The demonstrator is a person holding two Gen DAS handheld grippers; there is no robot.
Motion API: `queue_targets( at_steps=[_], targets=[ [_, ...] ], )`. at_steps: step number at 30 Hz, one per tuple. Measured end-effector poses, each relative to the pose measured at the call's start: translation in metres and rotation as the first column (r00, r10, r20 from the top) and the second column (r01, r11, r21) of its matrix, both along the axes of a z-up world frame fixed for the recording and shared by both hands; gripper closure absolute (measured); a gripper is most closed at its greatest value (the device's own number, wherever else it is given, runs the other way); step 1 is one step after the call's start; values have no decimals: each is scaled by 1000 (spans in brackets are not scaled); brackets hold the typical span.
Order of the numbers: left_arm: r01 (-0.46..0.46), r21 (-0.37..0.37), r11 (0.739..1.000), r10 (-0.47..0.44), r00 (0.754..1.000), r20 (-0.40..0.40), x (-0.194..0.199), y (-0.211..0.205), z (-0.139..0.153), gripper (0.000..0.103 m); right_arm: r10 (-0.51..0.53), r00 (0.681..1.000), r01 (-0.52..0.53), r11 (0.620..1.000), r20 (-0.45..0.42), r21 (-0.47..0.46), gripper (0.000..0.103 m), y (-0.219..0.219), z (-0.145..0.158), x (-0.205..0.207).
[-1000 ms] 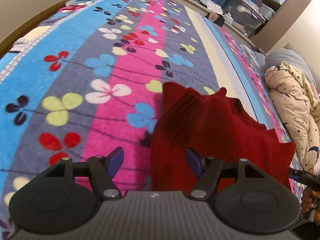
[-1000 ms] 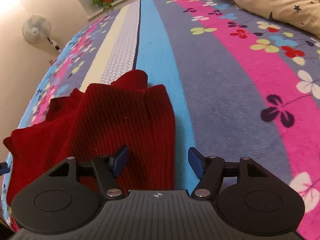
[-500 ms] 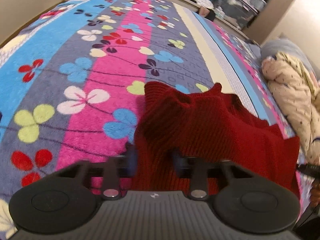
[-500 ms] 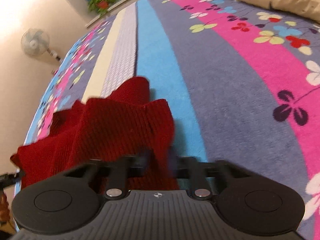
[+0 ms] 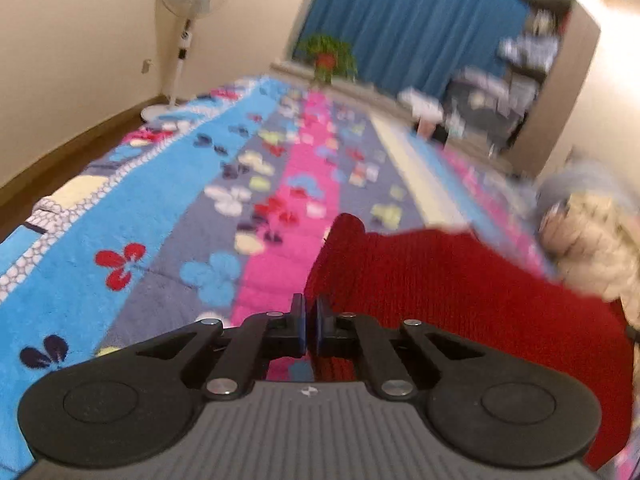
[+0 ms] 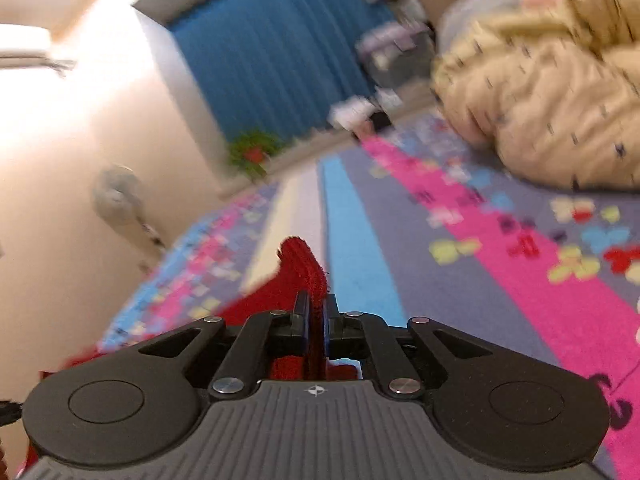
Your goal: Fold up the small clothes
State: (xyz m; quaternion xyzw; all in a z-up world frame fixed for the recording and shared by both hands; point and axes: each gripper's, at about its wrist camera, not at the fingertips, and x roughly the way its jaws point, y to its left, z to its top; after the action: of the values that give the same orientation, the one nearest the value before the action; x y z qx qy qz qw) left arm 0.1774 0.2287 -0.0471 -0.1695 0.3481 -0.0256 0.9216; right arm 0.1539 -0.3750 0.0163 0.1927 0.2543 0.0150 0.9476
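Observation:
A small red knitted garment point(image 5: 460, 292) hangs lifted above the flowered striped blanket point(image 5: 168, 216). My left gripper point(image 5: 309, 320) is shut on its left edge, the cloth spreading away to the right. In the right wrist view my right gripper point(image 6: 316, 320) is shut on the garment's other edge point(image 6: 304, 268), which sticks up between the blue pads point(image 6: 329, 320). Both views are blurred by motion.
A beige star-print quilt point(image 6: 552, 92) lies bunched at the bed's right side. A standing fan point(image 5: 188, 12), a potted plant point(image 5: 330, 56) and blue curtains point(image 5: 404, 24) are beyond the bed, with cluttered shelves at the far right.
Both grippers closed on the garment's near edge and lifted it off the blanket. Both cameras tilted up, so the room's far wall came into view.

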Motion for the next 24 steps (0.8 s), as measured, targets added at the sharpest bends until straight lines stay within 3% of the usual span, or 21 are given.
queue_targets(
  at_steps=[2, 4, 6, 7, 8, 9, 10, 13, 17, 21, 24],
  targets=[
    [30, 43, 999, -25, 995, -99, 13, -9, -20, 98, -5, 988, 0, 999, -154, -33, 97, 1, -27, 26],
    [44, 27, 999, -39, 984, -173, 18, -10, -34, 94, -9, 946, -9, 998, -325, -55, 91, 5, -58, 43],
    [29, -9, 1000, -30, 979, -202, 19, -5, -34, 89, -34, 917, 14, 999, -398, -52, 89, 8, -73, 49],
    [19, -46, 999, -28, 978, -205, 16, 2, -32, 71, -30, 918, 15, 999, -395, -40, 87, 7, -72, 48],
    [8, -92, 996, -27, 978, -206, 13, 7, -30, 61, -25, 921, 11, 999, -389, -38, 85, 6, -69, 46],
    [1, -149, 989, -33, 977, -212, 9, 13, -29, 47, -24, 925, 11, 999, -378, -37, 75, 5, -65, 42],
    [5, -194, 981, -49, 974, -223, 6, 15, -26, 42, -29, 929, 20, 999, -368, -29, 63, 2, -60, 37],
    [50, -273, 961, -127, 954, -271, -13, 13, -24, 33, -26, 939, 43, 998, -343, 42, 59, -5, -50, 16],
    [118, -227, 967, -192, 919, -343, -36, 1, -26, 30, 37, 937, 15, 989, -346, 148, 52, -12, -46, -5],
    [148, -243, 959, -228, 911, -344, -58, 0, -24, 30, 92, 915, -59, 994, -394, 96, 35, 0, -45, -29],
    [157, -248, 956, -238, 909, -342, -73, -5, -22, 31, 107, 906, -80, 993, -408, 82, 35, 3, -41, -46]
  ],
)
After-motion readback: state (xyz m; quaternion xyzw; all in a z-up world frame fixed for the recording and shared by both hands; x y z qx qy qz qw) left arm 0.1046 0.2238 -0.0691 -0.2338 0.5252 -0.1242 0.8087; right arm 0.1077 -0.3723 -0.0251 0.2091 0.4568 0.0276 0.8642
